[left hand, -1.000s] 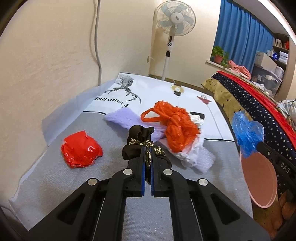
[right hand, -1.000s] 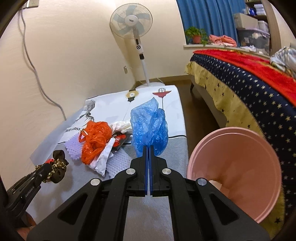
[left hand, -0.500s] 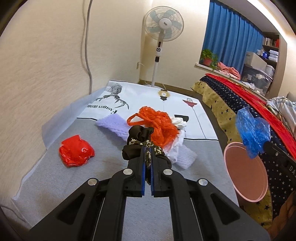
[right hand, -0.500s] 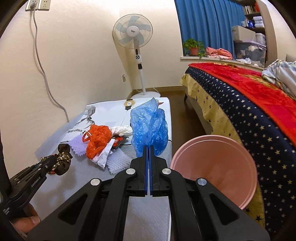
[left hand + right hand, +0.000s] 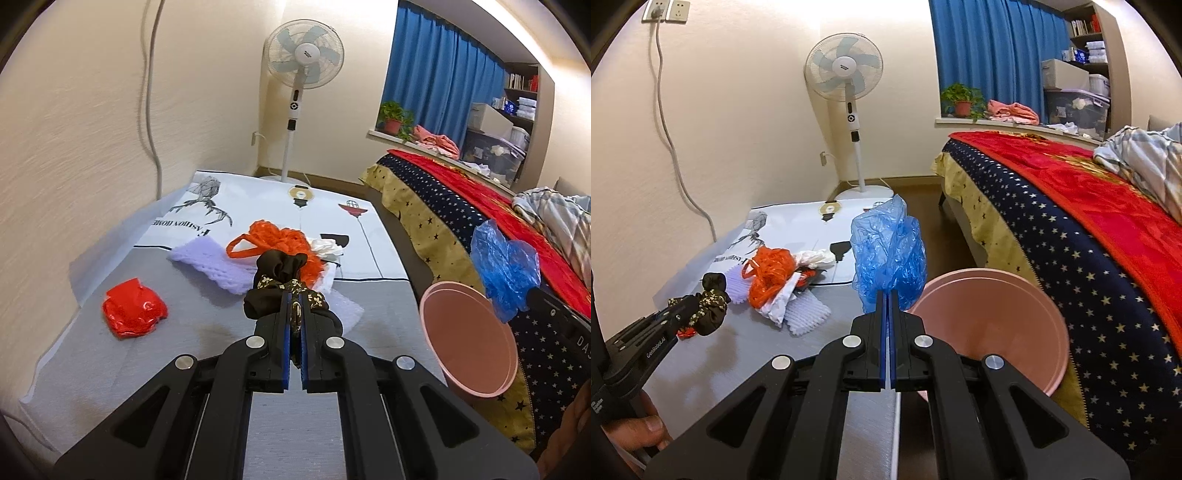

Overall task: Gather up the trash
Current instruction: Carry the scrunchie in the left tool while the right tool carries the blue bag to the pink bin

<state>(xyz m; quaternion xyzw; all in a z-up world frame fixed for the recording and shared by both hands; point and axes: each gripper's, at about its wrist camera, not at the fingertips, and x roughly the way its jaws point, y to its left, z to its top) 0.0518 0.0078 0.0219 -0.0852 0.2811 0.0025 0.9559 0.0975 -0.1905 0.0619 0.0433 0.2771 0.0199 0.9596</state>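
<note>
A white pedestal fan (image 5: 846, 70) stands against a cream wall (image 5: 746, 122) in a bedroom, its base on a wood-toned floor (image 5: 916, 184). Blue curtains (image 5: 993, 55) hang over a ledge bearing a potted plant (image 5: 960, 98), with shelves (image 5: 1089, 29) at right. A bed (image 5: 1071, 221) under a star-print navy and red cover fills the right side; a cable (image 5: 670, 140) runs down from wall sockets (image 5: 666, 10).

The tabletop (image 5: 122, 373), under a grey and white printed cloth, carries a crumpled red wrapper (image 5: 133, 313) left of the left gripper (image 5: 295, 314). Ahead of it lie an orange net bag (image 5: 275, 243), white foam netting (image 5: 210, 262) and crumpled white paper (image 5: 328, 246).
</note>
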